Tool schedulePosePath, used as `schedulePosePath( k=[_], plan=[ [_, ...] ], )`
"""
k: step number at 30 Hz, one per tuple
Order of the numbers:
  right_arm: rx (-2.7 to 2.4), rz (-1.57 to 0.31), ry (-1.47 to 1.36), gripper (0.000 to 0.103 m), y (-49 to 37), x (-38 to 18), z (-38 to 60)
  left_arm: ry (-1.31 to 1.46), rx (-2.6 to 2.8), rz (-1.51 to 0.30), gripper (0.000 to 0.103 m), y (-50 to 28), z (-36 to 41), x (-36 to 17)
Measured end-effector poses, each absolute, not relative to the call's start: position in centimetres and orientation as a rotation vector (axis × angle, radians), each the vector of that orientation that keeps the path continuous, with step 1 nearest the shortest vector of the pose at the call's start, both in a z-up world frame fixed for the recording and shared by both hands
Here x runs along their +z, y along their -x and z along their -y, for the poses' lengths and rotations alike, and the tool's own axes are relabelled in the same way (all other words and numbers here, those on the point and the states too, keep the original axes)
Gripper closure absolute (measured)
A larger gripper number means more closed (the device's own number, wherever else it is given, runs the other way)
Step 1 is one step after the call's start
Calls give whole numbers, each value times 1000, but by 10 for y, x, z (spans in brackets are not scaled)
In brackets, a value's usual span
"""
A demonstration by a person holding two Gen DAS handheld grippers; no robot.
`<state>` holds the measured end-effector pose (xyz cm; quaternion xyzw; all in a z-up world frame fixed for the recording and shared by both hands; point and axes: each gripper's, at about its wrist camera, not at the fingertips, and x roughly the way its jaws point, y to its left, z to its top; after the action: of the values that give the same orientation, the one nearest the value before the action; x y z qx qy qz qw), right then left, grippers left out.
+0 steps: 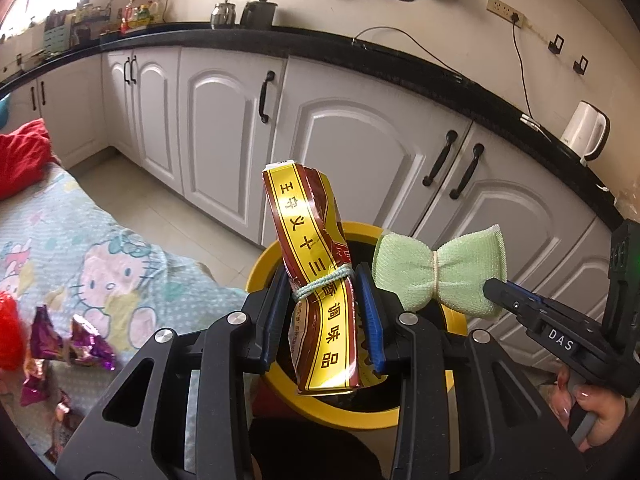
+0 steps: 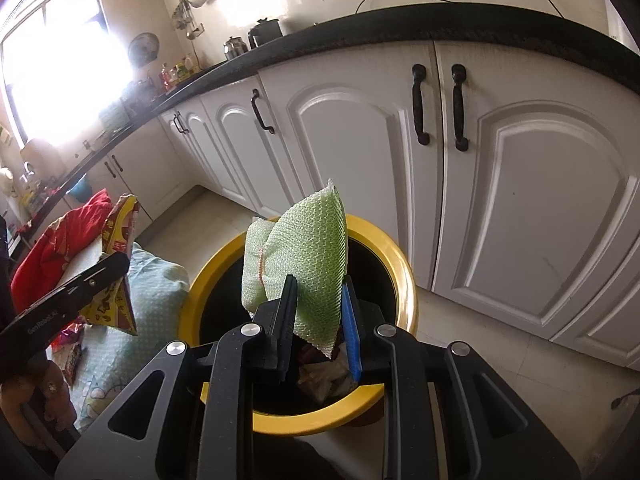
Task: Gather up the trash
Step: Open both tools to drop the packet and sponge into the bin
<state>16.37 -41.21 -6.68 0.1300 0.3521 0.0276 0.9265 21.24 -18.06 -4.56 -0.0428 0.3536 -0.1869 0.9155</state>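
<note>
My left gripper is shut on a red and yellow seasoning packet tied with a green string, and holds it upright over the yellow-rimmed trash bin. My right gripper is shut on a green mesh scrub sponge over the same bin. The sponge and the right gripper also show in the left wrist view, to the right of the packet. The packet and the left gripper show at the left of the right wrist view. Crumpled trash lies inside the bin.
A table with a Hello Kitty cloth stands left of the bin, with purple foil wrappers and red cloth on it. White kitchen cabinets under a black counter stand behind the bin. A white kettle sits on the counter.
</note>
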Motion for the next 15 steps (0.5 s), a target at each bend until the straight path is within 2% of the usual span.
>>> schedulePosePath(
  k=[10, 15],
  plan=[
    [54, -736, -223, 81, -168, -71, 402, 101, -398, -776, 76, -228, 190, -65],
    [46, -742, -235, 76, -172, -74, 403, 109, -399, -782, 76, -234, 192, -69]
  ],
)
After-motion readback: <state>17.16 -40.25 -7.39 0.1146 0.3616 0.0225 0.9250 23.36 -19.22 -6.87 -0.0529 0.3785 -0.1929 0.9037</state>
